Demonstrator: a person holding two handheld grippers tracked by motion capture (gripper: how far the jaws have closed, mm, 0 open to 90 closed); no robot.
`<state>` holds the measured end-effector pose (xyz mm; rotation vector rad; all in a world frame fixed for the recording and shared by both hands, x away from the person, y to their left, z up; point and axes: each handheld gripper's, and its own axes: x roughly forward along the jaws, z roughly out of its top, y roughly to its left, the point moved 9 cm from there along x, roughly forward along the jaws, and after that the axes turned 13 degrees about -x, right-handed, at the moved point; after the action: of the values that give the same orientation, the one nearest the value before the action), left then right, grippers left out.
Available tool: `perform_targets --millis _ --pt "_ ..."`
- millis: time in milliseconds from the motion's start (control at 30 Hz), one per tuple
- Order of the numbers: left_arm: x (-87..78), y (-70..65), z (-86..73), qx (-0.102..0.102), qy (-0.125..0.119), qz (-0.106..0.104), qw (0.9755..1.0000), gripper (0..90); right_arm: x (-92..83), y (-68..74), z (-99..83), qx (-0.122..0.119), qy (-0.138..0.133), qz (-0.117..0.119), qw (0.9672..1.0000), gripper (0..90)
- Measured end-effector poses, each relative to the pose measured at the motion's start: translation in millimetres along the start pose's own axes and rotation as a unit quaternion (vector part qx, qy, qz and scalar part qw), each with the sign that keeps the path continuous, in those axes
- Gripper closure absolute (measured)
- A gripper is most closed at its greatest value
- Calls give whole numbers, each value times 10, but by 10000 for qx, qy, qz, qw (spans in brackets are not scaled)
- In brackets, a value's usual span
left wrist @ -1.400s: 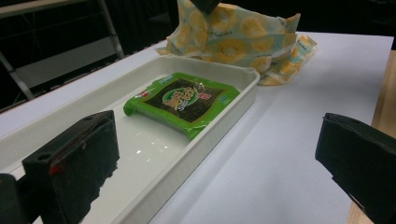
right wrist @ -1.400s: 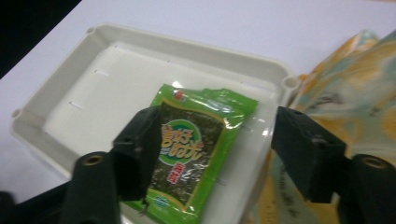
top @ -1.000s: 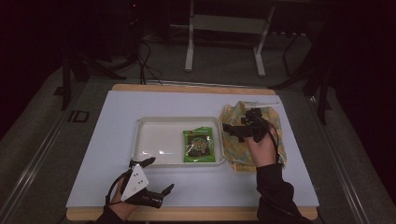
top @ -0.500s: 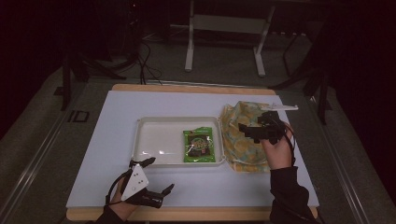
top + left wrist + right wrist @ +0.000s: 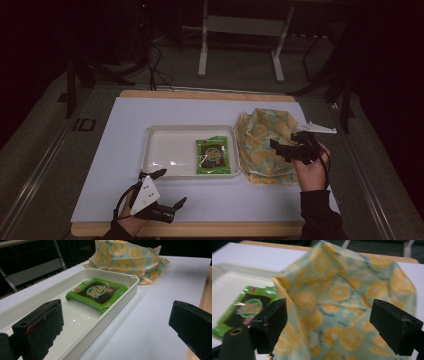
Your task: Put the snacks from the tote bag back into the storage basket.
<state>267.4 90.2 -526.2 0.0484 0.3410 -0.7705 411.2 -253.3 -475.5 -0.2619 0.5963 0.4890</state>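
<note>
A white tray (image 5: 170, 150) lies mid-table with a green snack packet (image 5: 215, 156) flat in its right end. To the tray's right sits a crumpled cloth bag with a lemon print (image 5: 262, 142). My right gripper (image 5: 284, 140) hovers open over the bag's right side, and nothing is between its jaws. In the right gripper view the bag (image 5: 342, 297) spreads behind the open right gripper (image 5: 329, 317), with the packet (image 5: 249, 307) at left. My left gripper (image 5: 173, 186) rests open near the table's front edge. The left gripper view shows the open left gripper (image 5: 115, 315), the tray (image 5: 117, 300), the packet (image 5: 98, 292) and the bag (image 5: 130, 260).
A white mat (image 5: 125, 130) covers the wooden table (image 5: 200, 94). The tray's left half is bare. Beyond the table's far edge are a metal stand (image 5: 240, 30) and cables (image 5: 155, 70) on a dark floor.
My right gripper has moved rightward from over the bag's middle to its right side, and slightly toward the person. The left gripper has stayed where it was.
</note>
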Motion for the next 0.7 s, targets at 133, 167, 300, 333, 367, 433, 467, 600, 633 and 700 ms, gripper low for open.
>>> perform_targets --millis 133,167,300,333,367,433,467,600,633,700 --pt "2 0 1 8 -2 7 10000 2 -16 -60 -124 5 -106 -94 9999 138" --pt "1 0 1 3 -3 5 10000 2 -23 -72 -150 -1 -136 -111 9998 138" --pt "0 -1 1 5 0 -2 10000 2 -64 -117 -257 -1 -215 -196 9996 138" --pt "0 -1 0 15 1 2 10000 2 -78 -126 -284 8 -242 -204 9995 138" --pt "0 -2 0 18 1 -3 10000 2 -91 -139 -309 15 -271 -237 9994 138" --pt "0 -2 0 22 2 4 10000 2 -113 -156 -359 40 -318 -260 9991 138" --pt "-1 -3 0 22 2 1 10000 2 -120 -162 -385 45 -307 -273 9991 138" --pt "-2 -2 1 20 3 1 10000 2 -163 -188 -465 31 -338 -377 9987 136" --pt "0 -4 1 21 -2 -1 10000 2 -179 -195 -478 50 -357 -405 9985 136" --pt "0 -6 2 27 -2 -8 10000 2 -218 -204 -492 69 -440 -458 9980 132"
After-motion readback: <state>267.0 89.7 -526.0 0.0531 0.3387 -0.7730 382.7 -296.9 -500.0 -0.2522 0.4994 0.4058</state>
